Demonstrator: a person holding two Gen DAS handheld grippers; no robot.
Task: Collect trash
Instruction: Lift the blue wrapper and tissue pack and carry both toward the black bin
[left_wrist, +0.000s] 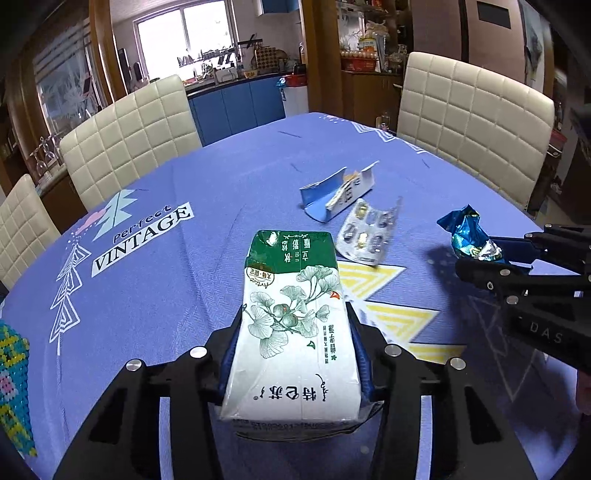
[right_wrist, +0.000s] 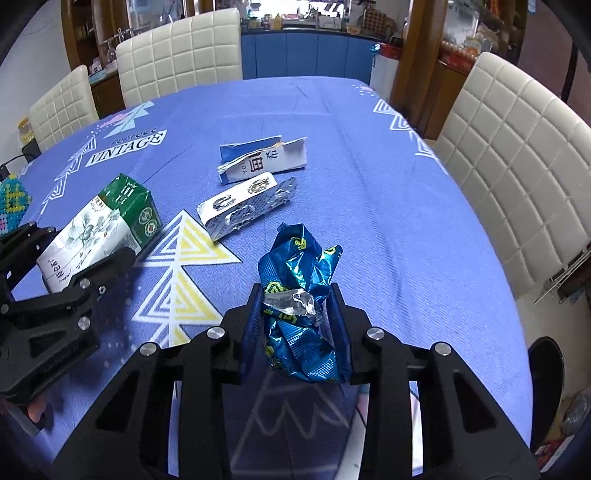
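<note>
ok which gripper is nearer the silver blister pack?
Left, roughly. The left gripper sits just in front of the silver blister pack, gripping the green-white tissue pack; the right gripper is off to its right.

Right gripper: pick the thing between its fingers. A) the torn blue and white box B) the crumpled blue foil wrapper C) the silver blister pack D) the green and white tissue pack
B: the right wrist view shows the right gripper clamped on the crumpled blue foil wrapper; the tissue pack sits in the left gripper.
</note>
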